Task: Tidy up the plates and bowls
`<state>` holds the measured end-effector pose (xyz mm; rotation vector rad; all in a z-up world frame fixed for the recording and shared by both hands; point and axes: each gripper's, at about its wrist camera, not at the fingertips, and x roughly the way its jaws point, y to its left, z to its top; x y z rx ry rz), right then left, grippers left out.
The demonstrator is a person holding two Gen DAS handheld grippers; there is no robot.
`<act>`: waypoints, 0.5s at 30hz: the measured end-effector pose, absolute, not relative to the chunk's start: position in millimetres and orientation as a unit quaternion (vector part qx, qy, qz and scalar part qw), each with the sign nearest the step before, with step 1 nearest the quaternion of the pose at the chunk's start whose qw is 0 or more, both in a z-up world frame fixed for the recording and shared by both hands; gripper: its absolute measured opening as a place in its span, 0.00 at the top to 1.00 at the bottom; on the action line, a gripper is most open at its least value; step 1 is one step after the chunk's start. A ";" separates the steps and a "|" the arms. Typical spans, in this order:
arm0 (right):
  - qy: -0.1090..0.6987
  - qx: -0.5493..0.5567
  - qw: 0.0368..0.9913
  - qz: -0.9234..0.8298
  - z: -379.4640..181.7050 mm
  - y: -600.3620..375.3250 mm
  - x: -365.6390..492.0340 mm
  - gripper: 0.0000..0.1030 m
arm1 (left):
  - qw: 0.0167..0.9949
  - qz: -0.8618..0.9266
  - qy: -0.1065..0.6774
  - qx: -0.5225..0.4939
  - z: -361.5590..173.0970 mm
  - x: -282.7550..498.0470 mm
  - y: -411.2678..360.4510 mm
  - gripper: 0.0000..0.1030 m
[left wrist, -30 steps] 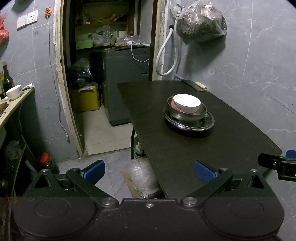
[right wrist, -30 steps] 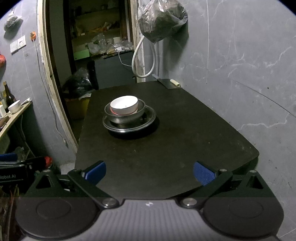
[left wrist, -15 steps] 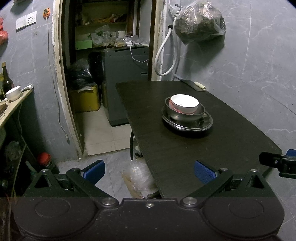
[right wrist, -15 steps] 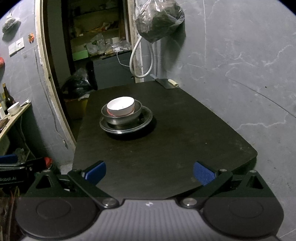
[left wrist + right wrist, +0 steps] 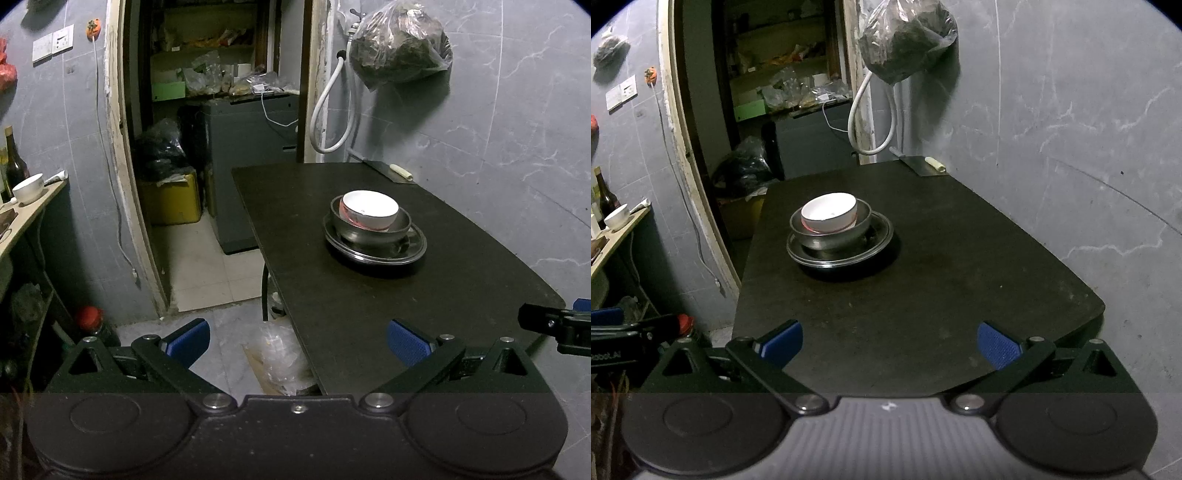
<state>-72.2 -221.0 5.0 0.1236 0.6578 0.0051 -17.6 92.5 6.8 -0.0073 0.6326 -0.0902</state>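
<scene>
stacked dishes: a white ceramic bowl sits in a grey metal bowl, which sits on a round steel plate, all upright with openings facing up. being round, the stack has no long axis to report. it stands on the dark matte table, toward the far half and nearer the table's left edge than the wall side.

table edges: the right side runs along a grey marbled wall; the left edge is free above a tiled floor, facing an open doorway. a flat dark slab with a pale small item lies at the far right corner; what they are cannot be told. the near half of the surface is bare, with open room on every side of the stack.

left tongs: spread wide, blue pads empty, hovering over the near left table corner, touching nothing.

right tongs: spread wide, empty, held above the near table edge, well apart from the stack.
</scene>
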 end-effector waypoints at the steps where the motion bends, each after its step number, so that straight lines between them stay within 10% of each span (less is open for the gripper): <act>1: 0.323 0.061 0.944 0.003 5.0 -220.9 -72.3 0.00 | 0.949 -0.044 0.311 -0.003 7.0 -17.3 92.3 0.01; 15: 0.329 0.060 0.942 0.002 2.6 -222.0 -68.2 0.00 | 0.949 -0.045 0.311 -0.001 8.9 -15.9 92.6 0.01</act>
